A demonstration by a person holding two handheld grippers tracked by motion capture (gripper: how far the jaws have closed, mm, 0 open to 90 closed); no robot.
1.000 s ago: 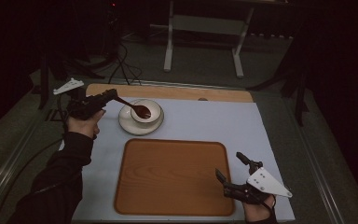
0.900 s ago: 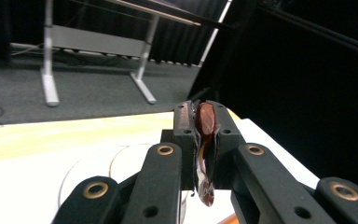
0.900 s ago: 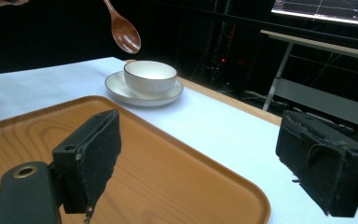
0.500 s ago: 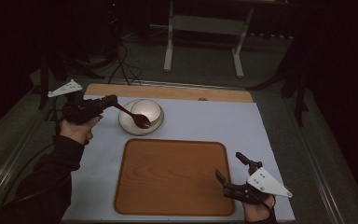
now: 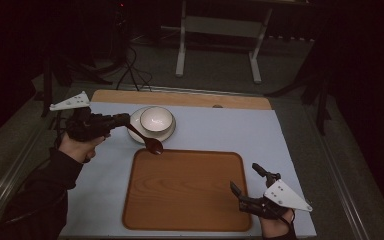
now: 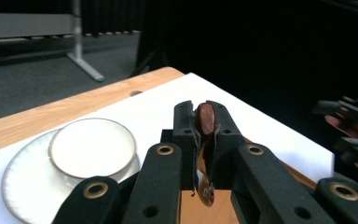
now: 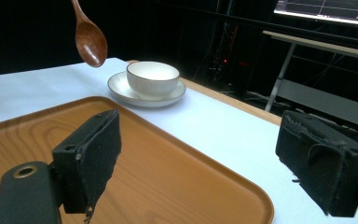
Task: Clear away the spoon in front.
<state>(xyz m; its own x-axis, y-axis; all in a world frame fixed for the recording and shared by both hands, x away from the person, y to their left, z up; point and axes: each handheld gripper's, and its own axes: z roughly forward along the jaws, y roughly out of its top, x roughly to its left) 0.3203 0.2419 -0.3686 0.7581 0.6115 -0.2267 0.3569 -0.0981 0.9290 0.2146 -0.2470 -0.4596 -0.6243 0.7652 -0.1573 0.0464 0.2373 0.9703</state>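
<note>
My left gripper [image 5: 122, 120] is shut on the handle of a dark wooden spoon [image 5: 154, 145]. The spoon's head hangs just over the far left edge of the wooden tray [image 5: 185, 190]. In the left gripper view the handle [image 6: 206, 119] stands pinched between the jaws. A white bowl [image 5: 156, 119] sits on a white saucer [image 5: 167, 136] right beyond the spoon. My right gripper [image 5: 244, 176] rests open at the tray's near right corner with nothing in it. From there the spoon [image 7: 91, 39] hangs in the air left of the bowl [image 7: 152, 77].
A pale blue mat [image 5: 260, 135] covers the table, with a wooden strip [image 5: 180, 99] along the far edge. Beyond the table are dark floor, a white stand's legs [image 5: 182, 55] and cables. The tray's surface [image 7: 168, 172] carries nothing.
The spoon's head has come up out of the bowl and moved toward me, over the tray's far edge. The right gripper has stayed put.
</note>
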